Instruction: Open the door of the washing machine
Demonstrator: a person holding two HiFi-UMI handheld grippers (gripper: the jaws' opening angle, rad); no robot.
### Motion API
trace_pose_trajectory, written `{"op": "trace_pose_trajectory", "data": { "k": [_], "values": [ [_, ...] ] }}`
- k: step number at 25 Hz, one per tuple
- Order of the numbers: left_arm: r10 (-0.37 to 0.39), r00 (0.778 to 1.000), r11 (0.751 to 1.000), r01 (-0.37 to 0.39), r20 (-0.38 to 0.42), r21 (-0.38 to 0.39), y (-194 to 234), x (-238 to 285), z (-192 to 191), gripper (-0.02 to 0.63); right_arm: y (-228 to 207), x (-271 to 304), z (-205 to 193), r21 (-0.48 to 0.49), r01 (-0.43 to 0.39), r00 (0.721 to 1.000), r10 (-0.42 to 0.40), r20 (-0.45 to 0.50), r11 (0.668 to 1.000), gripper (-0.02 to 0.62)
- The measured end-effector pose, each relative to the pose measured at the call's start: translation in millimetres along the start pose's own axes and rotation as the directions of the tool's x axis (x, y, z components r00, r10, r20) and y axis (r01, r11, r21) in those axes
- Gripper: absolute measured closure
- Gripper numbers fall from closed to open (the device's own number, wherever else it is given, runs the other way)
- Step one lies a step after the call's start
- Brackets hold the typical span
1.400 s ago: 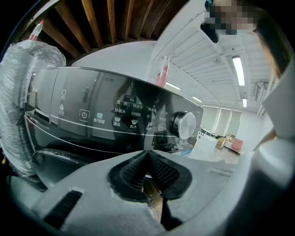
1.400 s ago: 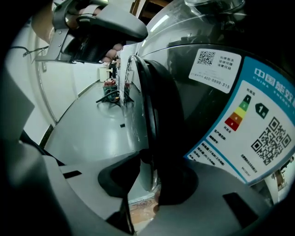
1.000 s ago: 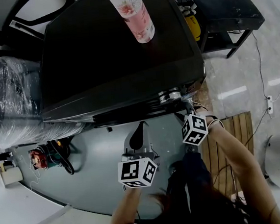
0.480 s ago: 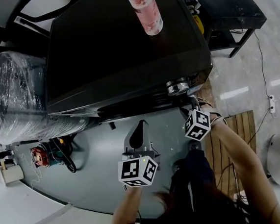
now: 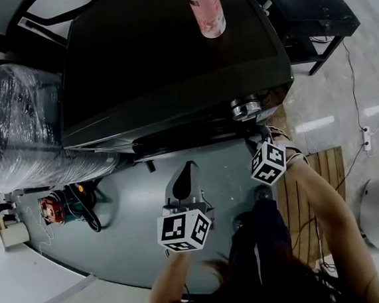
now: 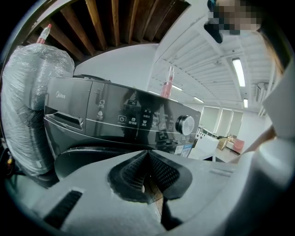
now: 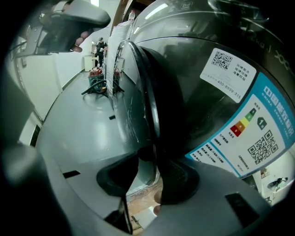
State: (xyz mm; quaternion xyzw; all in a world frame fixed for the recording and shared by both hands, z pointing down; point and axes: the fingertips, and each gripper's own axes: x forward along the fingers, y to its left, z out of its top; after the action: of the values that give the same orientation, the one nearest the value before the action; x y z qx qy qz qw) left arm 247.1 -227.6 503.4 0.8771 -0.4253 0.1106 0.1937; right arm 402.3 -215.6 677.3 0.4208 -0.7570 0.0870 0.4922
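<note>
Nearest the person, the left tongs (image 6: 146,153) hover over the grey floor (image 5: 129,213) in front of the machine. Their ribbed pads are pressed together at the tips with nothing between them.

A little further on, the right tongs (image 7: 151,161) reach in at the right side of the machine's front, under the silver knob (image 5: 246,107). Their jaws have just been opening and now stand apart. The rim of the round door (image 7: 166,92) sits in the gap, close against the right-hand pad, with clear space at the other.

The door is on the front of the black washing machine (image 5: 167,56), below the control panel (image 6: 124,115). An energy label (image 7: 251,133) is stuck on the front just beside the door.

Further back, a pink bottle (image 5: 205,6) stands upright on the machine's top. A bundle wrapped in clear film (image 5: 14,131) stands against the machine's side, at the left of the head view.
</note>
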Motion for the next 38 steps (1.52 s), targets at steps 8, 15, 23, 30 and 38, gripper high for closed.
{"op": "trace_pose_trajectory", "data": {
  "k": [8, 15, 23, 30, 38],
  "values": [
    [-0.005, 1.000, 1.000, 0.005, 0.001, -0.002, 9, -8, -2, 0.592, 1, 1, -3, -0.002, 0.020, 0.999, -0.020, -0.041, 1.000, 0.460],
    [0.003, 1.000, 1.000, -0.003, 0.003, -0.003, 18, -16, -4, 0.592, 1, 1, -5, 0.004, 0.033, 0.997, -0.032, -0.066, 0.999, 0.459],
    [0.008, 0.999, 1.000, -0.008, 0.032, -0.001, 20, -31, 3, 0.592, 147, -51, -25, 0.093, -0.158, 0.976, 0.142, 0.164, 0.983, 0.497],
    [0.005, 0.999, 0.999, -0.006, 0.051, 0.035, 22, -76, -2, 0.592, 190, -63, -24, 0.191, -0.081, 0.987, 0.052, 0.150, 0.978, 0.502],
    [-0.016, 1.000, 1.000, 0.016, 0.011, 0.018, 19, -116, -32, 0.592, 214, -68, -20, 0.245, -0.046, 0.996, 0.025, 0.089, 0.969, 0.509]
  ]
}}
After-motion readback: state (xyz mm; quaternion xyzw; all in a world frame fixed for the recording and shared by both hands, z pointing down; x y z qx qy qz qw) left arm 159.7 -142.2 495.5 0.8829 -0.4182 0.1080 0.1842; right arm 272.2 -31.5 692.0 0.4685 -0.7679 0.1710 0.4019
